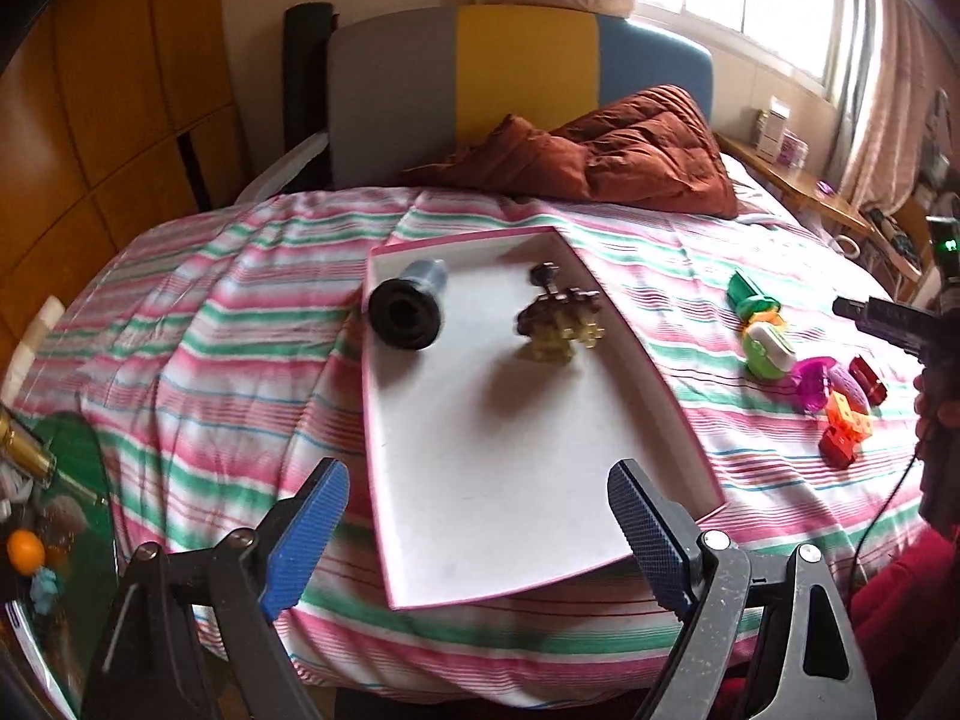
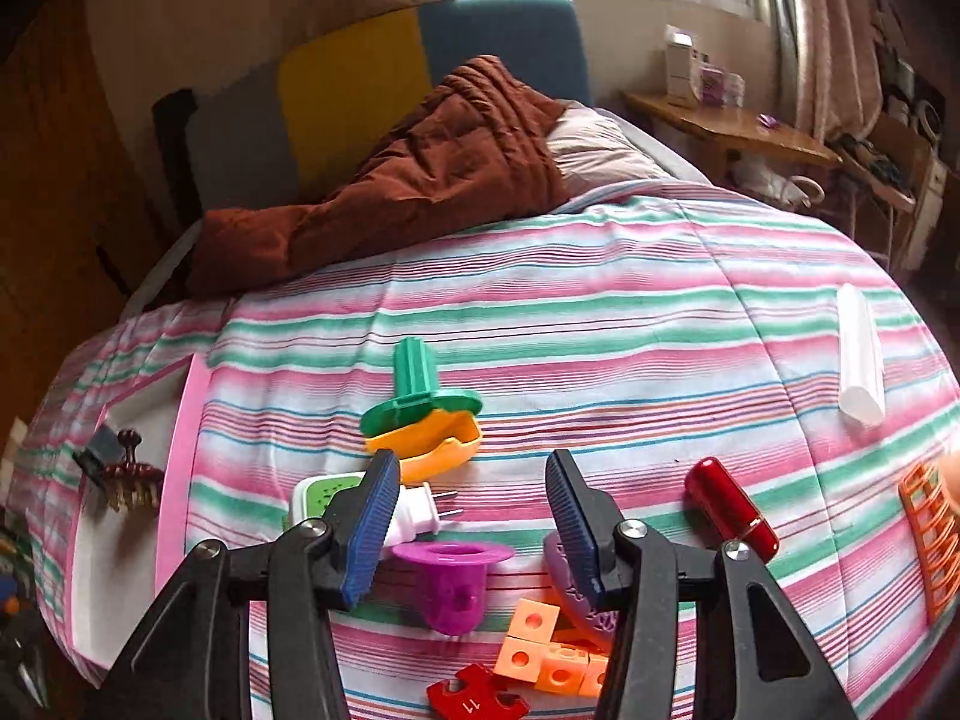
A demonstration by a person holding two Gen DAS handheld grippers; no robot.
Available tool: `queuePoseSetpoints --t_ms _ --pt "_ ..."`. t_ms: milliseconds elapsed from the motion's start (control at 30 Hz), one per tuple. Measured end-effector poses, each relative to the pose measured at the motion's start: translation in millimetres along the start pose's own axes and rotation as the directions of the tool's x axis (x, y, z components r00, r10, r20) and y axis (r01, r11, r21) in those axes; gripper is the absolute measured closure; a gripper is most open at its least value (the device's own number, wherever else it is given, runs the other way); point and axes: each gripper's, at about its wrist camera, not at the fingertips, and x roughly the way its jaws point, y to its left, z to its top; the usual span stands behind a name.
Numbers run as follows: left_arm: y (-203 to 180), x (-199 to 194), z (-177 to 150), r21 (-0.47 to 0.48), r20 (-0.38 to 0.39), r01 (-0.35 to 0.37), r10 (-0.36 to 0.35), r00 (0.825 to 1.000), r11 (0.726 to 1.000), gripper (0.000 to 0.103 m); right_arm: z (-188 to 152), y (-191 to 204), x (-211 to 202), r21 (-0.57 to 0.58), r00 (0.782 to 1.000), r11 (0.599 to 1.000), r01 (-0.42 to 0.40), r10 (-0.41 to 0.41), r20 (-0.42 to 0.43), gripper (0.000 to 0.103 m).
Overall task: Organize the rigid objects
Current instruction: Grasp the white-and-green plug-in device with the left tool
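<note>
A: The bed (image 1: 252, 312) fills both views, its striped cover bare across the middle and upper right of the right-wrist frame. The white tray (image 1: 480, 480) with a pink rim sits centre in the left-wrist view, its near half bare; its lower corner lies between the spread jaws of the left hand-held gripper (image 1: 480, 534), which pinch nothing.

B: And the toys?

A: A black cylinder (image 1: 408, 312) and a brown claw clip (image 1: 558, 318) lie in the tray's far end. The right view alone shows the white tube (image 2: 861, 360) near the bed's right edge, a red case (image 2: 729, 507) and an orange grid piece (image 2: 930, 546).

B: The right hand-held gripper (image 2: 474, 528)?

A: Part open, apparently empty, above the purple cup (image 2: 450, 582) and orange cubes (image 2: 540, 648).
</note>
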Motion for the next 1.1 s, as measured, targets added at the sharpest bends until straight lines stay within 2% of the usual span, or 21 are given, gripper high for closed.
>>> queuePoseSetpoints --t_ms 133,533,833,933,1100 --pt "-18.8 2.5 6.8 0.037 -0.002 0.02 -0.02 1.0 0.999 0.014 3.4 -18.2 -2.6 0.099 1.0 0.995 -0.025 0.025 0.003 0.052" --pt "-74.0 21.6 24.8 0.137 -0.049 0.104 -0.098 0.994 0.985 0.014 1.2 -51.4 -1.2 0.265 1.0 0.964 -0.017 0.022 -0.019 0.052" --pt "-120.3 37.2 41.1 0.215 -0.083 0.204 -0.19 0.978 0.955 0.014 -1.4 -76.4 -3.3 0.391 0.999 0.92 -0.018 0.027 -0.018 0.051" --pt "-139.4 47.8 48.4 0.274 -0.094 0.233 -0.215 0.972 0.933 0.015 -1.7 -79.0 -2.6 0.407 0.999 0.913 -0.03 0.042 -0.022 0.051" --pt "-177.5 73.3 60.6 0.42 -0.146 0.282 -0.242 0.959 0.862 0.02 -1.0 -77.8 -2.5 0.407 0.998 0.913 -0.042 0.057 -0.025 0.051"
